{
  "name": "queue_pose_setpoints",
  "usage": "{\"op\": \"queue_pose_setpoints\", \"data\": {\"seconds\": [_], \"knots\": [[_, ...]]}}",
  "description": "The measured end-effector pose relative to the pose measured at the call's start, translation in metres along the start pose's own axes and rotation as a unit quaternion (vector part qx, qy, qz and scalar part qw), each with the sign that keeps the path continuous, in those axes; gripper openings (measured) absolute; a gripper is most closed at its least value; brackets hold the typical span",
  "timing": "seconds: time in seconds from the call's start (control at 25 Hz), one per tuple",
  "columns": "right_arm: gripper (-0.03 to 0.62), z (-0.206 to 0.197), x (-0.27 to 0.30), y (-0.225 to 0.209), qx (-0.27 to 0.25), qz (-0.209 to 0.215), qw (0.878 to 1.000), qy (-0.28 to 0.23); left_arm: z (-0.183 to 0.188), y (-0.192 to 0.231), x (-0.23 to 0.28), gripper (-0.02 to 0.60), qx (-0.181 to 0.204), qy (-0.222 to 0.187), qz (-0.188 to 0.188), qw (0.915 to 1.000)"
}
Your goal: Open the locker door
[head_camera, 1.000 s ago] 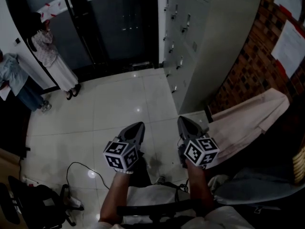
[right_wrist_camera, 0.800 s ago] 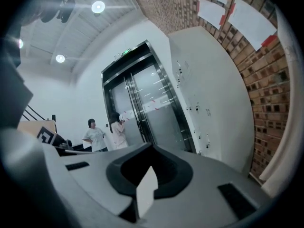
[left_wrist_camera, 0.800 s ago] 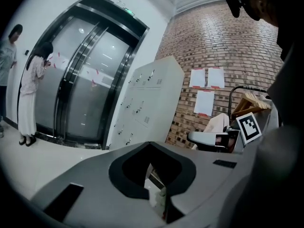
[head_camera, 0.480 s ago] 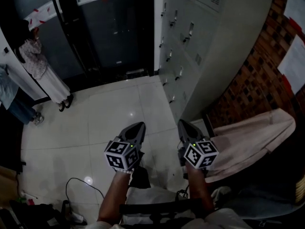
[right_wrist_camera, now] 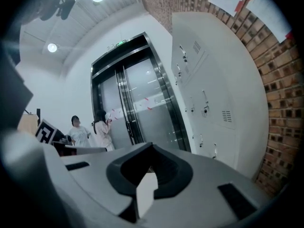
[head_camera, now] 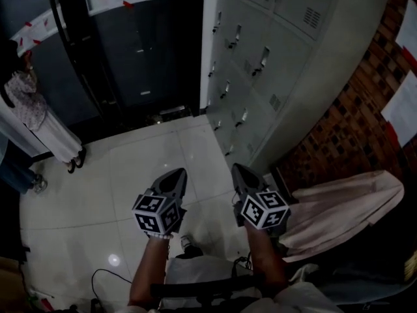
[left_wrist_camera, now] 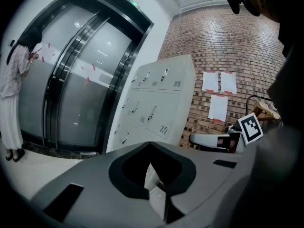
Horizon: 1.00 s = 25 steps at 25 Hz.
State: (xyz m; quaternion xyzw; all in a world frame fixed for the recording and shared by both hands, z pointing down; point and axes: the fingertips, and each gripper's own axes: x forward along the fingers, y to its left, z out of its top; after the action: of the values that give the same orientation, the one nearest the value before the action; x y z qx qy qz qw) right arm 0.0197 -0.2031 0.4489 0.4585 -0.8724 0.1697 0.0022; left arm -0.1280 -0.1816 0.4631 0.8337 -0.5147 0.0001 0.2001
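A grey locker cabinet point(head_camera: 260, 64) with several small doors, each with a handle, stands ahead against the brick wall; all its doors look closed. It also shows in the left gripper view point(left_wrist_camera: 152, 108) and the right gripper view point(right_wrist_camera: 209, 80). My left gripper point(head_camera: 177, 172) and right gripper point(head_camera: 236, 168) are held side by side over the pale tiled floor, pointing toward the cabinet and well short of it. Both have their jaws together with nothing between them, as the left gripper point(left_wrist_camera: 151, 144) and right gripper point(right_wrist_camera: 151, 146) show in their own views.
Dark lift doors point(head_camera: 130, 44) stand left of the lockers, and people wait at the far left point(head_camera: 39, 122). A brick wall point(head_camera: 352, 122) with papers runs along the right. A pink cloth point(head_camera: 339, 207) drapes over a seat at my right. A cable point(head_camera: 104, 279) lies on the floor.
I have moved forward with both grippers toward the lockers, which now fill more of the head view. The people and the floor cable have slid toward the lower left.
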Motion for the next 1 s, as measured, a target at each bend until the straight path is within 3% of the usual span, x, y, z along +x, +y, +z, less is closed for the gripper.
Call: {"op": "queue_pose_setpoints", "data": {"seconds": [0.28, 0.6, 1.0], "knots": [[0.005, 0.012, 0.06, -0.001, -0.002, -0.037, 0.999, -0.014, 0.022, 0.051, 0.029, -0.007, 0.009, 0.014, -0.026, 0.9995], [0.005, 0.034, 0.1, -0.033, -0.006, -0.075, 0.997, -0.03, 0.038, 0.074, 0.087, -0.006, 0.008, 0.023, -0.055, 0.9982], [0.035, 0.097, 0.183, -0.15, -0.027, -0.19, 0.978, -0.078, 0.072, 0.093, 0.19, -0.008, 0.031, 0.031, -0.089, 0.995]]}}
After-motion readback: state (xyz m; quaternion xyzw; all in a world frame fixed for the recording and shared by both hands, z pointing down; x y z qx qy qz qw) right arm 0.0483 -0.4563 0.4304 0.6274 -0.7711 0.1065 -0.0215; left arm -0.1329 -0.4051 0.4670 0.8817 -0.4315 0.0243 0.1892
